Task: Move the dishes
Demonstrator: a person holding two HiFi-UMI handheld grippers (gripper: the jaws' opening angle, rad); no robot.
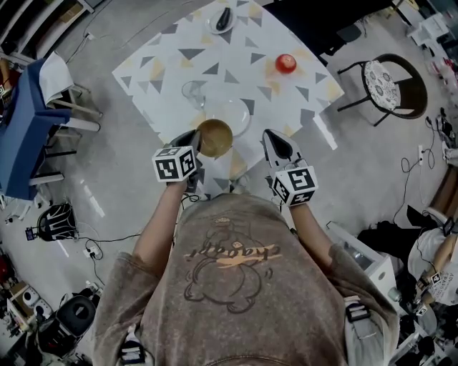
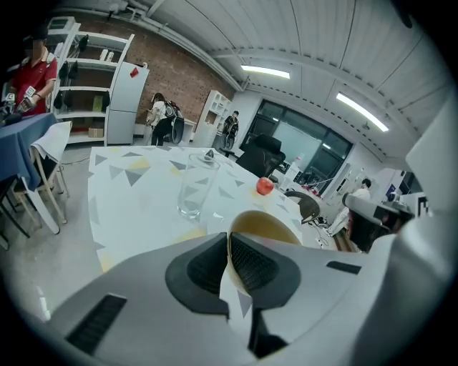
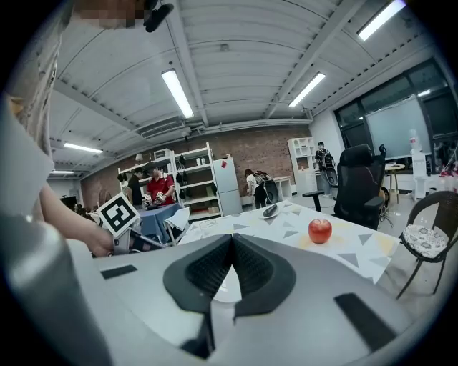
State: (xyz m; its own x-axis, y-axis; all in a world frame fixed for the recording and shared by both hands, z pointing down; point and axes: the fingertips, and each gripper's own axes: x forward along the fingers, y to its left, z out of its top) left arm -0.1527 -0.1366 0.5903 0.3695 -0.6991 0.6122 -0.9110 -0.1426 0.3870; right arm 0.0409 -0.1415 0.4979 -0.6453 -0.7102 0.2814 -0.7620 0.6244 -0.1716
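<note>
My left gripper is shut on the rim of an olive-brown bowl, which hangs just above the near edge of the patterned table. In the left gripper view the bowl's rim is pinched between the pads of the left gripper. A white plate lies on the table just behind the bowl. My right gripper hovers at the table's near edge, to the right of the bowl and plate. Its jaws meet in the right gripper view with nothing held.
A clear glass stands left of the plate, also in the left gripper view. A red apple sits further right. A small dish with a dark object is at the far edge. A round chair stands right, a blue-covered table left.
</note>
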